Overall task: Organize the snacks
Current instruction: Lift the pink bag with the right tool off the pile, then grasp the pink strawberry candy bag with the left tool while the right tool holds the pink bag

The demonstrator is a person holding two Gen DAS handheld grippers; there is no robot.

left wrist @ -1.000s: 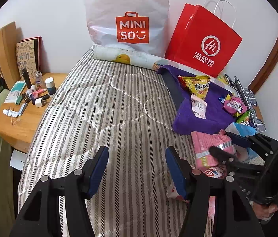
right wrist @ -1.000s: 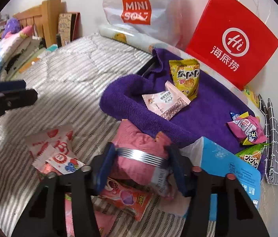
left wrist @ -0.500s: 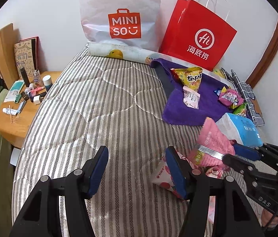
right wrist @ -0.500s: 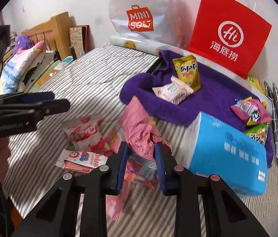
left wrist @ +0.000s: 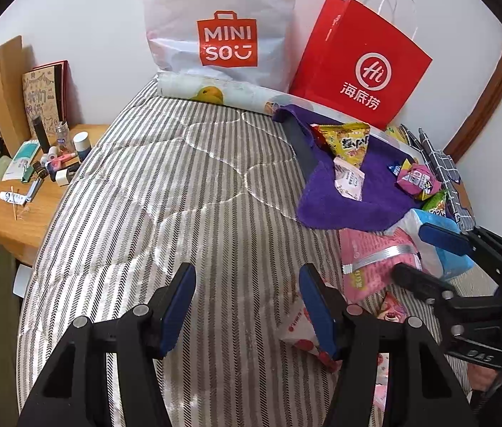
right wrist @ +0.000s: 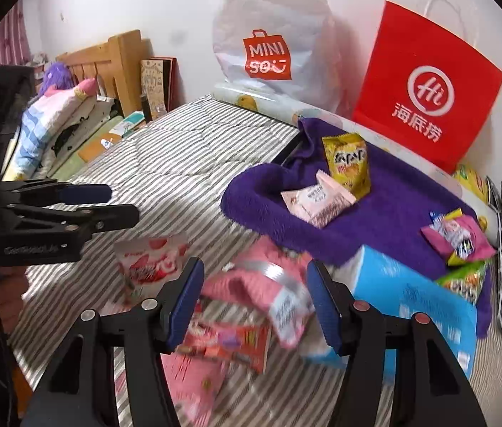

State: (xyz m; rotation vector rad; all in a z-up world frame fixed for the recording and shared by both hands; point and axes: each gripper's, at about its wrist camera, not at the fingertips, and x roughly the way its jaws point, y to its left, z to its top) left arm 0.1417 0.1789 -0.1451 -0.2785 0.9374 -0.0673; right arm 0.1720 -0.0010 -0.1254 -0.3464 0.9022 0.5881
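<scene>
The right gripper now has its jaws spread wide, where half a second ago they were pinched on the pink snack bag. That bag, with its silver band, has dropped out of the grip and lies crumpled on the striped bed, between the two blue pads and leaning against the blue tissue pack; it looks motion-blurred in the right wrist view. In the left wrist view the same pink snack bag lies flat beside the blue tissue pack, with the right gripper hovering over it, jaws apart.

The left gripper keeps its jaws wide open over bare bedding and holds nothing, as before. A white-and-red strawberry packet lies partly hidden behind its right finger; in the right wrist view this packet sits just left of the pink bag, with the left gripper above it.

On the purple towel the yellow snack bag, the pale pink packet and the magenta candy pack lie where they were. The MINISO bag and the red paper bag stand against the wall.
</scene>
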